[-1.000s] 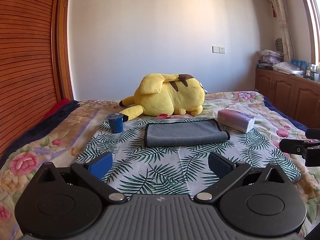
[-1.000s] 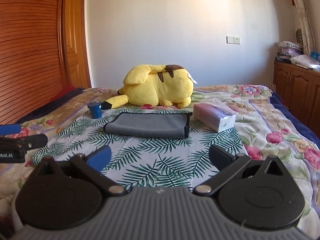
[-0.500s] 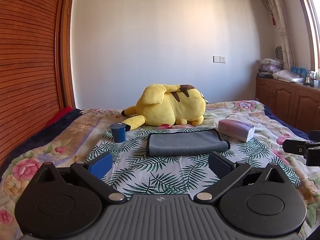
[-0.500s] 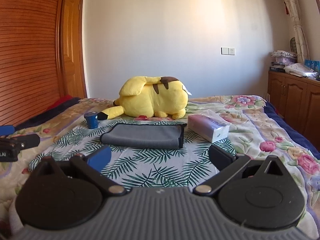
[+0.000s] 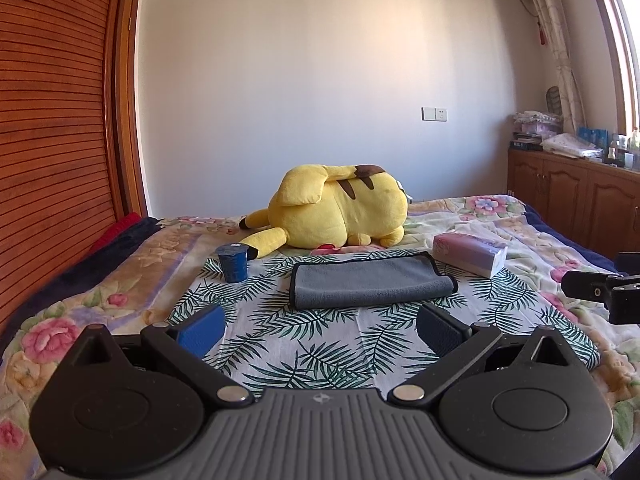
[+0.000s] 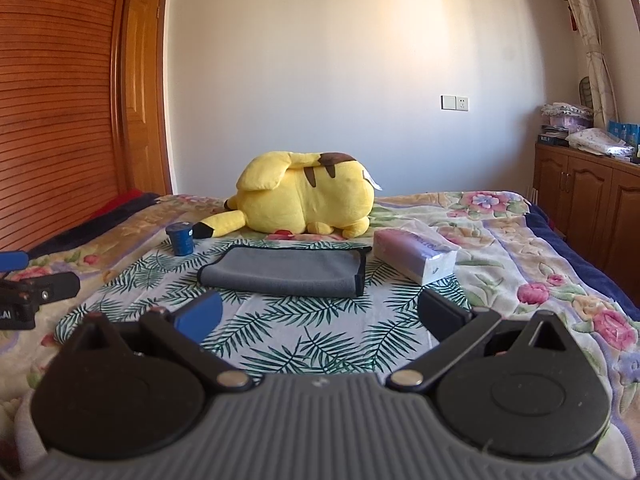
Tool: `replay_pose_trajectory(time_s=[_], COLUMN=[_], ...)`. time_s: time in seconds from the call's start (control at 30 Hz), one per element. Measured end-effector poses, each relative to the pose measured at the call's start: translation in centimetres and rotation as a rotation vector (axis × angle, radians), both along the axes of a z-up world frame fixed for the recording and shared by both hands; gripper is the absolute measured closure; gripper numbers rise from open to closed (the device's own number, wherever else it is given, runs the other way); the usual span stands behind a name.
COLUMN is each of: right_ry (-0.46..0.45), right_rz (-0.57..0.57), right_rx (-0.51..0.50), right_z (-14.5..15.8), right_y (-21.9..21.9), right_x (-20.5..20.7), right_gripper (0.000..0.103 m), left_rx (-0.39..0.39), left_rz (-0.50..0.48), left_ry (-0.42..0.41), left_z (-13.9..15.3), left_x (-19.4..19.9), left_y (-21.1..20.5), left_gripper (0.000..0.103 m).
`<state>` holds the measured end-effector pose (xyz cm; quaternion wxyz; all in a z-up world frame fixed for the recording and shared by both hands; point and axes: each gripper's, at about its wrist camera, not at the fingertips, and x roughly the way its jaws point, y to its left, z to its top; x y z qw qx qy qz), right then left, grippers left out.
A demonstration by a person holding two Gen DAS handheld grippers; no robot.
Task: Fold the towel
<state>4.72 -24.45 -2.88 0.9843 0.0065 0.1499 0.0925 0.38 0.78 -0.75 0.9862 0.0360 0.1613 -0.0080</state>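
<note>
A grey towel (image 5: 370, 282) with black trim lies folded flat on the palm-leaf cloth on the bed; it also shows in the right wrist view (image 6: 284, 272). My left gripper (image 5: 320, 326) is open and empty, held back from the towel's near edge. My right gripper (image 6: 320, 316) is open and empty, also short of the towel. The right gripper's tip shows at the right edge of the left wrist view (image 5: 600, 290); the left gripper's tip shows at the left edge of the right wrist view (image 6: 36, 292).
A yellow plush toy (image 5: 336, 212) lies behind the towel. A blue cup (image 5: 233, 263) stands to its left, a tissue pack (image 5: 470, 254) to its right. Wooden cabinets (image 5: 580, 200) stand at the right, a wooden wardrobe (image 5: 52, 140) at the left.
Both grippers have tilted up and drawn back slightly, so the towel sits lower and farther in both views. The towel has not moved. Both grippers stay open.
</note>
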Motion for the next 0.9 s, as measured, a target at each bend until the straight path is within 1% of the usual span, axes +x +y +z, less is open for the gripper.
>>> replay_pose_trajectory(time_s=[0.9], right_ry=[0.000], right_rz=[-0.001], right_rx=[-0.002], right_z=[0.01], right_y=[0.02], right_x=[0.01], right_gripper=[0.000], left_rx=[-0.007], left_rz=[0.003], left_ry=[-0.005], left_z=[0.20], left_x=[-0.07], left_y=[0.11], left_gripper=[0.016])
